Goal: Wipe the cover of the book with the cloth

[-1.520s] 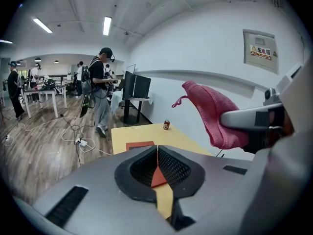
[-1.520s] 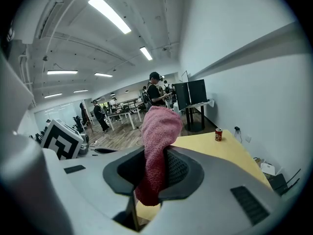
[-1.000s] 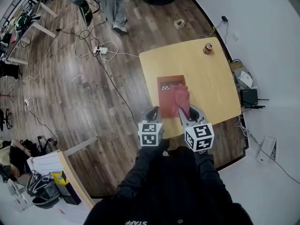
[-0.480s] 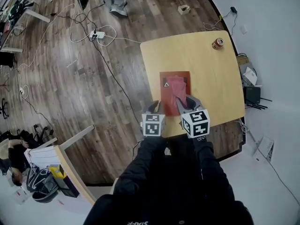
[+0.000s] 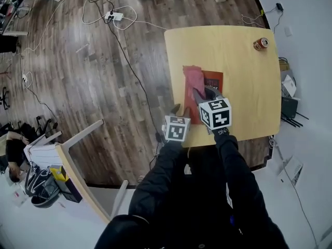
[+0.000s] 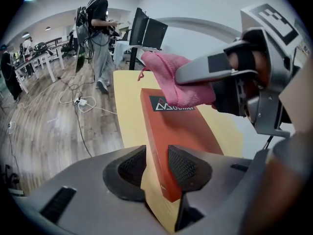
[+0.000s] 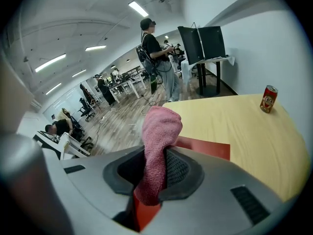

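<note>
Table [image 5: 244, 77], wood floor [image 5: 78, 61]; left tongs [image 6: 157, 164], just opening, straddle book [image 6: 181, 126]; right tongs [image 7: 155, 169] pinch cloth [image 7: 159, 130].

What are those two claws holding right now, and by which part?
The right gripper pinches the pink cloth near one end. The left gripper holds nothing: its jaws have just been opening, with the book's near corner between them.

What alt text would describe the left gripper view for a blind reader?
The left tongs, which have just been opening, straddle the near corner of a red book on a yellow table. Beyond, the right tongs hold a pink cloth over its cover.
</note>
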{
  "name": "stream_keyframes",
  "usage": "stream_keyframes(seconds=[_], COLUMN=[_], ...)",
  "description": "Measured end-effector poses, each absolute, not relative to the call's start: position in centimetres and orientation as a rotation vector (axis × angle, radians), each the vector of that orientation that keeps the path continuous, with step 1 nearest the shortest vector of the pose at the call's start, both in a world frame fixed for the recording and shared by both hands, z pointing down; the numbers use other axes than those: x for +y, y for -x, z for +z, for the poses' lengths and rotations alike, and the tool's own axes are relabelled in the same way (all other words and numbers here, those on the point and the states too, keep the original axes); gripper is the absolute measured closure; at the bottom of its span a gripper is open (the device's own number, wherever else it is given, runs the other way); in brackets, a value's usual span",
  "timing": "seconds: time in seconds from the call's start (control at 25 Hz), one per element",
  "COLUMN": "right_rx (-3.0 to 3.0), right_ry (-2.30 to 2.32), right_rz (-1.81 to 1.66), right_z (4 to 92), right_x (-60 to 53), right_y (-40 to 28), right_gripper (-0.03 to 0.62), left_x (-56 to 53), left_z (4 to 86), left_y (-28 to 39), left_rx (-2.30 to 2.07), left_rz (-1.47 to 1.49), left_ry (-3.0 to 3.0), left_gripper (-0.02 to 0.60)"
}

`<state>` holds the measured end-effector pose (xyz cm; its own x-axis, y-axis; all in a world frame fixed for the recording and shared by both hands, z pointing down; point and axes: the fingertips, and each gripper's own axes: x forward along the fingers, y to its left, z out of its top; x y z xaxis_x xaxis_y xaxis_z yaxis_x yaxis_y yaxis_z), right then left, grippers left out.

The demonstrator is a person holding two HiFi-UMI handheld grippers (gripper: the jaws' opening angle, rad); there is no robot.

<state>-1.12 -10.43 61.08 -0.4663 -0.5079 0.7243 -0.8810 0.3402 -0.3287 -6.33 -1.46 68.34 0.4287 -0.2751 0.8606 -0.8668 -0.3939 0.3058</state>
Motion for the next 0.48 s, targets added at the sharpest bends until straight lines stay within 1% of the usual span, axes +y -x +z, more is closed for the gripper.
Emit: stream_keyframes(seconds=[0.28, 0.48], right_rx=[-2.078, -2.043], right_ry=[-1.163, -1.160], right_rz=[1.027, 1.053], right_z=[65.1, 67.0], right_x=[-10.9, -10.9], right_y=[2.6, 2.2], right_gripper=[0.497, 0.496], left_x=[-0.4, -0.7], left_z=[69.5, 69.4], left_y=[6.3, 5.9], left_rx=[-0.961, -0.974], left_rz=[0.928, 0.943], left_ry=[-1.870, -1.892], left_gripper=[0.436, 0.463])
